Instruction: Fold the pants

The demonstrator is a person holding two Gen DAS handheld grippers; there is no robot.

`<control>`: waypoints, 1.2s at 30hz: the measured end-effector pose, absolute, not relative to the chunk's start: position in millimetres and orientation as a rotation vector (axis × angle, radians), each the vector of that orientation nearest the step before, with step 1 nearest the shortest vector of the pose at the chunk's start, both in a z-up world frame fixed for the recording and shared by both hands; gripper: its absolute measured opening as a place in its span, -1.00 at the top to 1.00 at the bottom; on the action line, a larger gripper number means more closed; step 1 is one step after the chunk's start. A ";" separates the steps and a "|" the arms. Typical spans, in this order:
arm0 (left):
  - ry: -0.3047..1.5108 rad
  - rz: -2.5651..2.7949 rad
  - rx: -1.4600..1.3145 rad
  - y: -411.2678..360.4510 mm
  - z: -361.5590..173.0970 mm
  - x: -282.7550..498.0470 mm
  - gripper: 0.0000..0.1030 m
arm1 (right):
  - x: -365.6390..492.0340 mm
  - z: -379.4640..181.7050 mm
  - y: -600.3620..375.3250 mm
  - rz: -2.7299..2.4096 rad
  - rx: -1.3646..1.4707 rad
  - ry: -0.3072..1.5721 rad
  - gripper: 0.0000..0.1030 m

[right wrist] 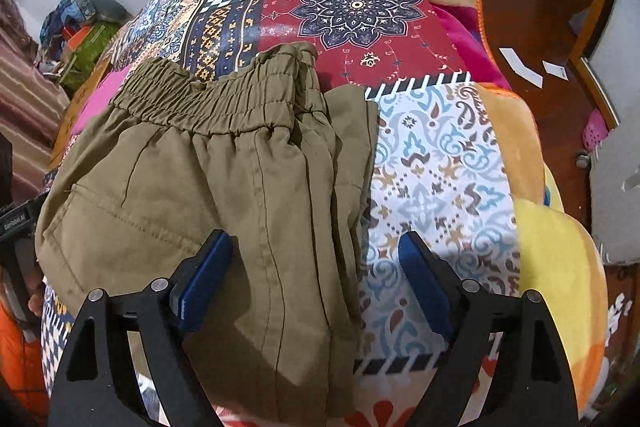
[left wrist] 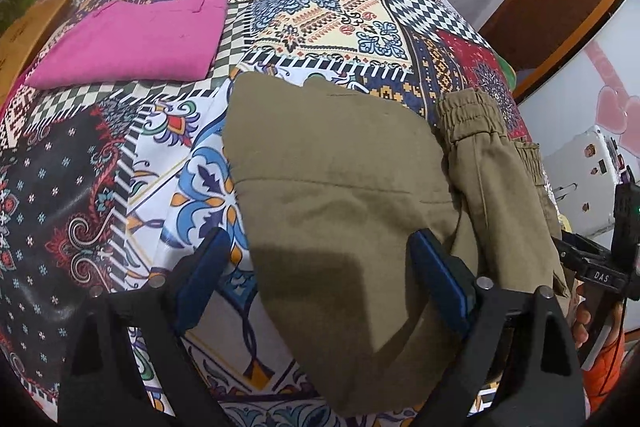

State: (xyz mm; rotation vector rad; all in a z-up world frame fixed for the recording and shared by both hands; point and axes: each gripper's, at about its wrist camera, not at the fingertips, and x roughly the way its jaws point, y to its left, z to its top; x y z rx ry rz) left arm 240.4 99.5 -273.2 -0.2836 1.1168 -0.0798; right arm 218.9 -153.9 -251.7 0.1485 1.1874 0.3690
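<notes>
Patchwork-print bedspread (left wrist: 120,163) underneath everything, loud tiles and checks all the way back to a pale wall. Nearest in, left gripper (left wrist: 320,263) hanging spread wide over the olive-khaki cotton pants (left wrist: 340,187), blue pads apart, nothing pinched. Right gripper (right wrist: 316,263) likewise released, jaws straddling the side seam edge of the same pants, one pad over cloth, the other over bare bedspread. Probably let go so the fold can settle flat before the next grab. Pants lying folded over on the bedspread, elasticated waistband (right wrist: 208,103) bunched at the far end, pocket seam facing up. Beyond and left of the pants, well apart, a neatly folded magenta garment (left wrist: 132,43), looking finished and parked out of the way. Right of the pants, a fleecy yellow-and-orange blanket (right wrist: 552,247) draping off the bed edge, near enough to catch a sliding hem. Farther off, wooden floor (right wrist: 532,23) with scraps of white paper (right wrist: 522,65). Nothing lying on the pants themselves.
</notes>
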 end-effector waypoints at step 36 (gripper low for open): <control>1.033 -0.157 -0.253 77.6 -246.3 233.8 0.78 | 220.1 -229.5 -158.2 0.430 0.208 1.136 0.76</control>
